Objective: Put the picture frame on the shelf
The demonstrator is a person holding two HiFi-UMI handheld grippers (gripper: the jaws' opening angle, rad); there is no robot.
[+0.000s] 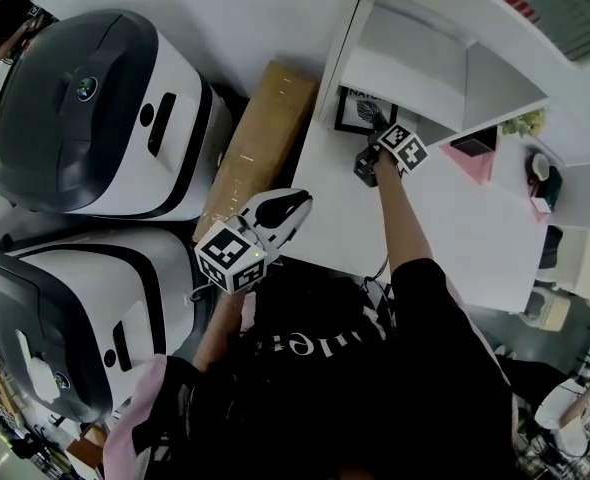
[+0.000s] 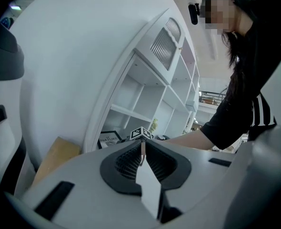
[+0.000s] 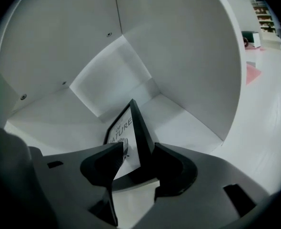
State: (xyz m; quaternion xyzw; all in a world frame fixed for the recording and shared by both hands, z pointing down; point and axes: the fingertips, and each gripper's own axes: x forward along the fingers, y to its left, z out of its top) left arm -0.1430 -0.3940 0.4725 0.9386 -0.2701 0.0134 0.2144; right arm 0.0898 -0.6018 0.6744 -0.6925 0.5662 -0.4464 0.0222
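Two grippers: the right gripper reaches into the shelf's bottom compartment, jaws parted astride the picture frame, which stands on edge there, apparently unpressed. The left gripper, jaws together and empty, hangs well apart. Withdrawal is best made straight back, neither pad brushing the frame. The compartment walls stand close, so free room lies rearward only.

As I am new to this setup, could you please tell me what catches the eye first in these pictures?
The black picture frame stands in an open compartment of the white shelf, between the right gripper's parted jaws. Two large white-and-dark machines fill the head view's left side, beside a cardboard box.
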